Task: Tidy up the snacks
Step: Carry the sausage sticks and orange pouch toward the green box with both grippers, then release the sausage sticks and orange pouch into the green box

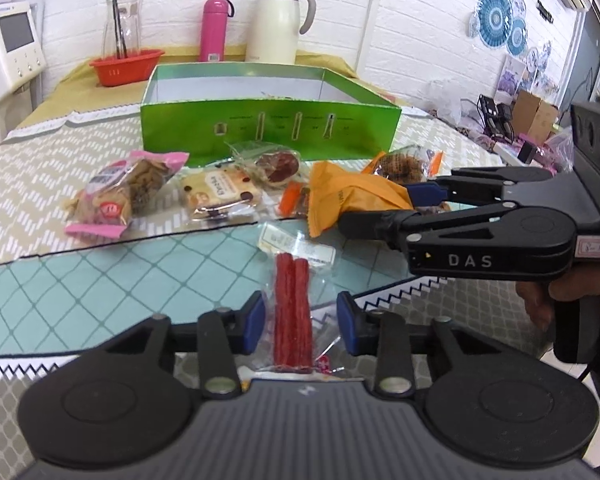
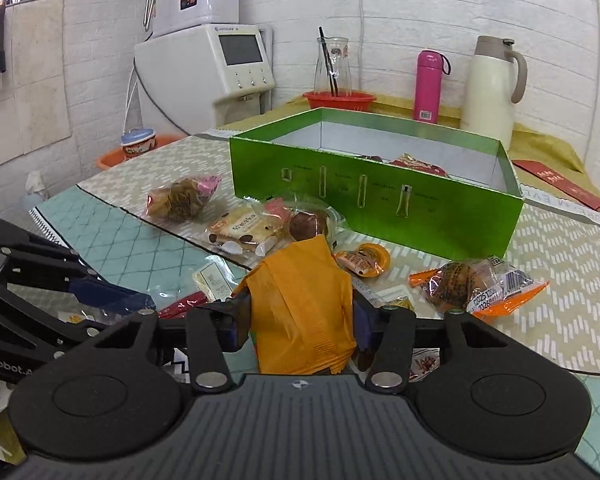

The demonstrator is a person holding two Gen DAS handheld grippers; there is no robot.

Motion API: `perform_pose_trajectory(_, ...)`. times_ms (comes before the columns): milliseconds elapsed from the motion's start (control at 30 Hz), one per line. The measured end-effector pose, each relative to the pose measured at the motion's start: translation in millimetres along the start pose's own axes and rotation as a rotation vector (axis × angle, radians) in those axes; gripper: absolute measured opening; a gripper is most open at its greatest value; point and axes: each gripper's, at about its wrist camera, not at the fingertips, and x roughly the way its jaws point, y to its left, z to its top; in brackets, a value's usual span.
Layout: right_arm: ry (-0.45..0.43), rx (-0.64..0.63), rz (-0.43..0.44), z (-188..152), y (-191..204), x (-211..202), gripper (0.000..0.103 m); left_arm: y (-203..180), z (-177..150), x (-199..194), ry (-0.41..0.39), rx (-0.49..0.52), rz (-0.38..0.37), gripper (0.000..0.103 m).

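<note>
Between the left gripper's (image 1: 302, 322) narrowly parted pads lies a red-stick packet (image 1: 293, 316), seemingly held. The right gripper (image 2: 300, 322) clamps an orange packet (image 2: 300, 304). Beyond, several snacks litter the desk (image 2: 560, 320); the green box (image 2: 380, 208) farther ahead holds few, so most sorting remains.
</note>
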Motion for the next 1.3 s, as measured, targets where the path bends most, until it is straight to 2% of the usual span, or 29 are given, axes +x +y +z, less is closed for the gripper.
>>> perform_pose_trajectory(167, -0.055, 0.039, 0.008, 6.5, -4.6, -19.1, 0.083, 6.3, 3.2, -3.5, -0.012, -0.069, -0.021, 0.022)
perform_pose_trajectory(400, -0.145, 0.117, 0.006, 22.1, -19.1, -39.0, 0.083, 19.0, 19.5, -22.8, -0.081, -0.152, -0.068, 0.021)
perform_pose_trajectory(533, -0.182, 0.124, -0.007, 33.3, -24.8, -40.6, 0.083, 27.4, 48.1, -32.7, -0.145, -0.164, -0.096, 0.021)
perform_pose_trajectory(700, -0.211, 0.13, -0.038, 51.9, -31.9, -31.0, 0.083, 36.2, 98.6, -33.6, -0.233, -0.16, -0.064, 0.021)
perform_pose_trajectory(833, -0.226, 0.145, -0.06, 69.2, -39.5, -13.1, 0.083, 43.2, 138.5, -17.1, -0.263, -0.162, -0.038, 0.021)
perform_pose_trajectory(1000, -0.204, 0.142, -0.109, 87.0, -46.6, 23.6, 0.084, 54.4, 175.0, 19.2, -0.272, -0.167, 0.04, 0.021)
perform_pose_trajectory(1300, -0.098, 0.173, -0.149, 101.4, -61.9, 93.5, 0.084, 81.2, 196.4, 86.1, -0.184, -0.204, 0.095, 0.022)
